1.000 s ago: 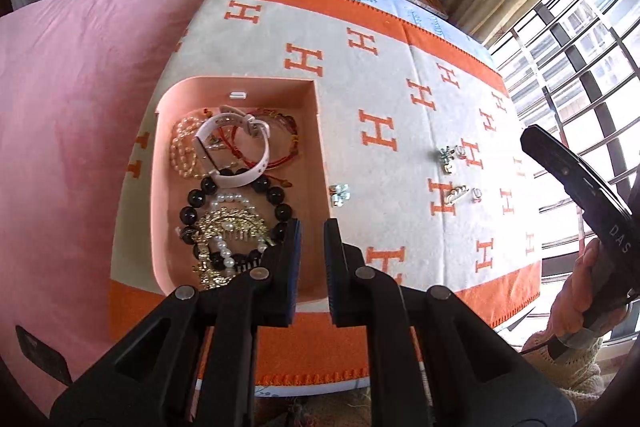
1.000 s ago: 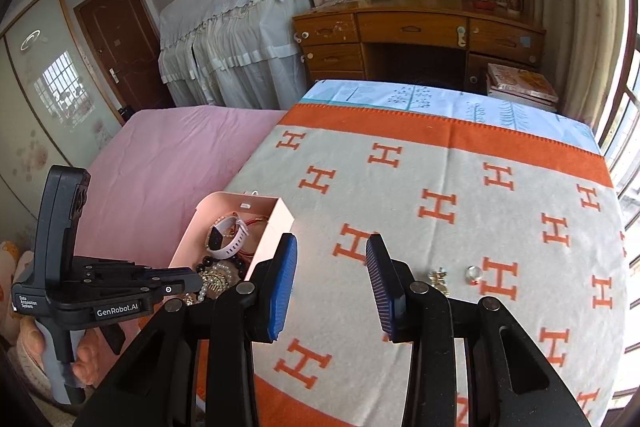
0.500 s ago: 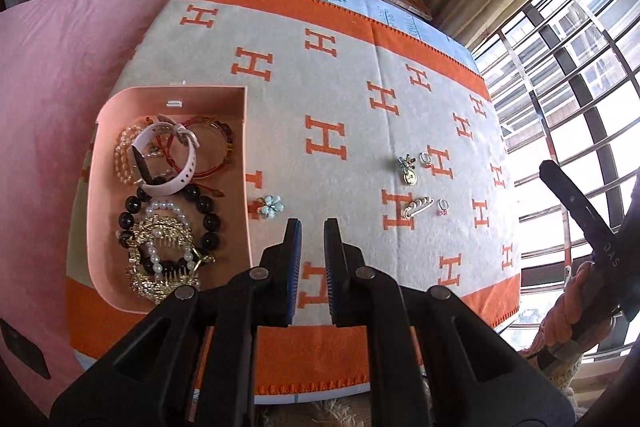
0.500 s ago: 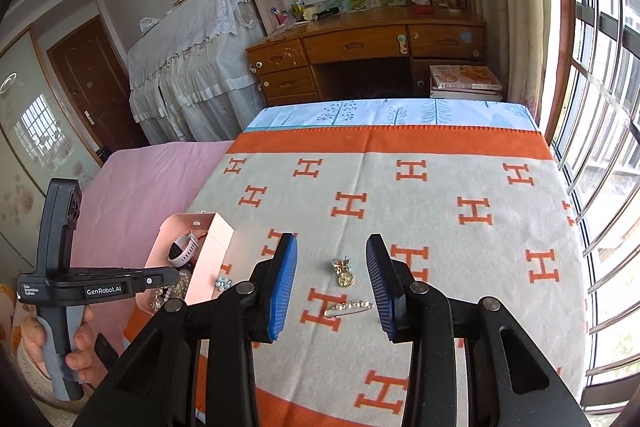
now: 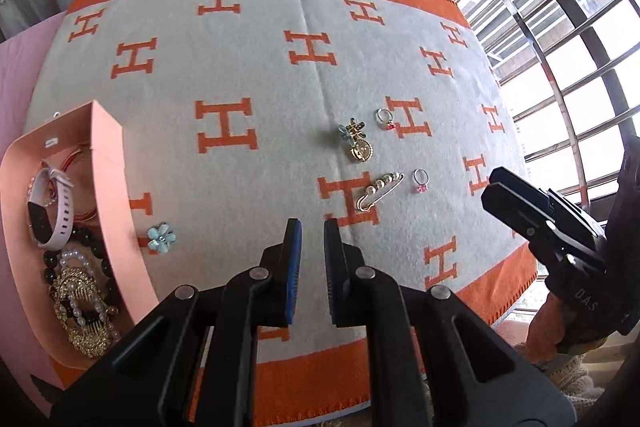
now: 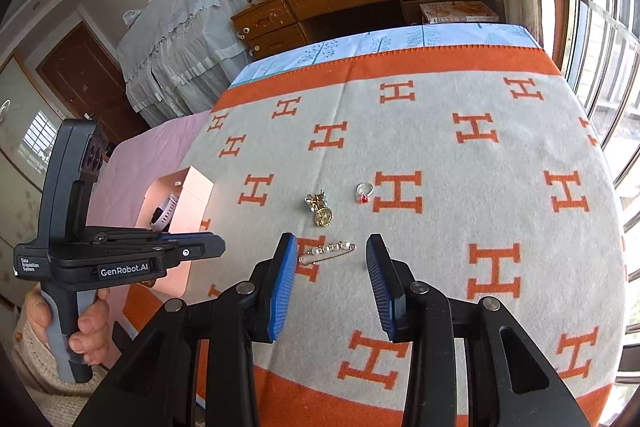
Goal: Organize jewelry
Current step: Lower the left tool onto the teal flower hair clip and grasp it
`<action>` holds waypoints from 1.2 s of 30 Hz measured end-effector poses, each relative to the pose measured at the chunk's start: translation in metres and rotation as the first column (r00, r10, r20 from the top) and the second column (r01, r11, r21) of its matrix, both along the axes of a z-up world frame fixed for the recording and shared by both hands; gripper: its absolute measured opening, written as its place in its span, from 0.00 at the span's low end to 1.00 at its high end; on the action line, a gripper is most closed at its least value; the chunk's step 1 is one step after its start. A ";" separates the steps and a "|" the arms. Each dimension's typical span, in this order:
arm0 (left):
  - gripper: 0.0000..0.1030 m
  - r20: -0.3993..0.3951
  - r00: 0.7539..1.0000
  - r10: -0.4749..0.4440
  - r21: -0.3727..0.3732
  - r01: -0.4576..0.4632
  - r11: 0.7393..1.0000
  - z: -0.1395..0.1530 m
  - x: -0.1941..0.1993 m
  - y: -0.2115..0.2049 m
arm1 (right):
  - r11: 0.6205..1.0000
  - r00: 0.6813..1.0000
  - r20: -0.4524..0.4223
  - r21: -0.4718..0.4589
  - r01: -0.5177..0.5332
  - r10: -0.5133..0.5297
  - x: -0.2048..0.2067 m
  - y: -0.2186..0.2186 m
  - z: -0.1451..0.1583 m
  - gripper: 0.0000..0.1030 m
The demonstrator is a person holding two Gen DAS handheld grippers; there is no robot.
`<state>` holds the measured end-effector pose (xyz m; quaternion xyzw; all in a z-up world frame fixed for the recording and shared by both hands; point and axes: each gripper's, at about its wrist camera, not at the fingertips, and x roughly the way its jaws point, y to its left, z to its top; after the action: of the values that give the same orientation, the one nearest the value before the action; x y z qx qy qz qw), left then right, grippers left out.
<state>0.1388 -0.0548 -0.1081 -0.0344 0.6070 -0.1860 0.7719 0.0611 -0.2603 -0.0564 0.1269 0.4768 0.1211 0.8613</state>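
A: What is the right tool (image 6: 331, 253) doing?

B: It is hovering over the blanket (image 6: 460, 219) with its blue pads standing wide apart, and the pearl safety pin (image 6: 327, 251) is lying on the cloth between their tips, near the left one. I cannot tell whether that pad is touching the pin.

A: And the left tool (image 5: 312, 241)?

B: Its pads are sitting close together with a narrow gap between them, gripping nothing. It is pointing across the blanket toward the same pin (image 5: 378, 190).

A: Where is the rest of the jewelry lying?

B: A gold brooch (image 5: 357, 141) is resting just beyond the pin, with a red-stone ring (image 5: 385, 118) beside it and a pink-stone ring (image 5: 420, 182) just right of the pin. A pale blue flower clip (image 5: 161, 237) is sitting just beside the pink box (image 5: 108, 163). Inside the box, a white watch (image 5: 48, 211), dark beads (image 5: 82, 237), pearls and a gold comb (image 5: 82, 311) are piling together.
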 end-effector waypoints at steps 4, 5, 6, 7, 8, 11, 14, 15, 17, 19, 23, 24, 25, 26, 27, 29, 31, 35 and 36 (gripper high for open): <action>0.08 -0.054 0.997 -0.048 0.001 0.048 0.999 -0.017 0.017 -0.031 | 1.000 0.999 -0.030 0.013 0.018 -0.018 0.000 -0.006 -0.019 0.35; 0.08 -0.070 0.996 -0.054 0.005 0.054 0.999 -0.021 0.022 -0.038 | 1.000 0.999 -0.036 0.017 0.022 -0.022 0.000 -0.008 -0.023 0.35; 0.08 -0.088 0.994 -0.058 0.013 0.059 0.998 -0.026 0.027 -0.045 | 0.999 0.999 -0.040 0.021 0.027 -0.026 0.002 -0.010 -0.025 0.35; 0.08 -0.112 0.992 -0.059 0.027 0.062 0.998 -0.031 0.033 -0.052 | 0.999 0.999 -0.043 0.025 0.031 -0.030 0.002 -0.013 -0.028 0.35; 0.08 -0.139 0.989 -0.059 0.042 0.065 0.997 -0.036 0.038 -0.059 | 0.999 0.998 -0.046 0.031 0.037 -0.035 0.002 -0.015 -0.031 0.35; 0.08 -0.180 0.982 -0.053 0.059 0.064 0.996 -0.046 0.048 -0.072 | 0.998 0.998 -0.051 0.049 0.049 -0.046 0.004 -0.023 -0.037 0.35; 0.08 -0.145 0.988 -0.050 0.087 0.063 0.994 -0.045 0.049 -0.082 | 0.997 0.997 -0.061 0.062 0.055 -0.051 0.007 -0.029 -0.043 0.35; 0.08 -0.130 0.990 -0.049 0.102 0.063 0.993 -0.044 0.050 -0.085 | 0.996 0.997 -0.065 0.066 0.056 -0.052 0.008 -0.031 -0.045 0.35; 0.09 -0.117 0.992 -0.045 0.126 0.060 0.990 -0.043 0.052 -0.092 | 0.995 0.996 -0.072 0.075 0.060 -0.055 0.009 -0.035 -0.049 0.35; 0.15 -0.128 0.991 -0.038 0.144 0.057 0.988 -0.046 0.055 -0.097 | 0.994 0.995 -0.076 0.086 0.064 -0.057 0.008 -0.039 -0.052 0.35; 0.42 -0.126 0.992 -0.020 0.167 0.041 0.985 -0.050 0.059 -0.106 | 0.992 0.995 -0.072 0.109 0.070 -0.062 0.008 -0.046 -0.055 0.35; 0.42 -0.118 0.993 -0.008 0.167 0.028 0.986 -0.050 0.060 -0.107 | 0.991 0.996 -0.070 0.114 0.071 -0.063 0.007 -0.047 -0.056 0.35; 0.42 -0.110 0.994 0.002 0.167 0.016 0.986 -0.049 0.061 -0.108 | 0.990 0.996 -0.070 0.118 0.071 -0.063 0.007 -0.048 -0.056 0.35; 0.42 -0.102 0.995 0.011 0.167 0.006 0.986 -0.049 0.061 -0.106 | 0.990 0.996 -0.070 0.123 0.072 -0.064 0.007 -0.049 -0.057 0.35; 0.42 -0.097 0.995 0.020 0.164 -0.003 0.986 -0.048 0.062 -0.107 | 0.989 0.995 -0.070 0.127 0.073 -0.065 0.007 -0.050 -0.058 0.35; 0.42 -0.091 0.995 0.038 0.163 -0.023 0.986 -0.050 0.065 -0.109 | 0.988 0.995 -0.070 0.134 0.076 -0.067 0.006 -0.054 -0.059 0.35; 0.41 -0.089 0.995 0.053 0.170 -0.037 0.985 -0.052 0.067 -0.109 | 0.987 0.995 -0.068 0.139 0.080 -0.071 0.005 -0.057 -0.059 0.35; 0.34 -0.066 0.996 0.057 0.194 -0.043 0.980 -0.054 0.069 -0.117 | 0.985 0.995 -0.062 0.150 0.087 -0.079 0.004 -0.062 -0.060 0.35; 0.31 -0.058 0.997 0.055 0.211 -0.042 0.977 -0.054 0.069 -0.120 | 0.984 0.995 -0.061 0.152 0.088 -0.080 0.003 -0.064 -0.059 0.35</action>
<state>0.2074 -0.1746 -0.1622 0.0265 0.6462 -0.1010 0.7560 0.0637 -0.3244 -0.1151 0.2164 0.4835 0.1177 0.8400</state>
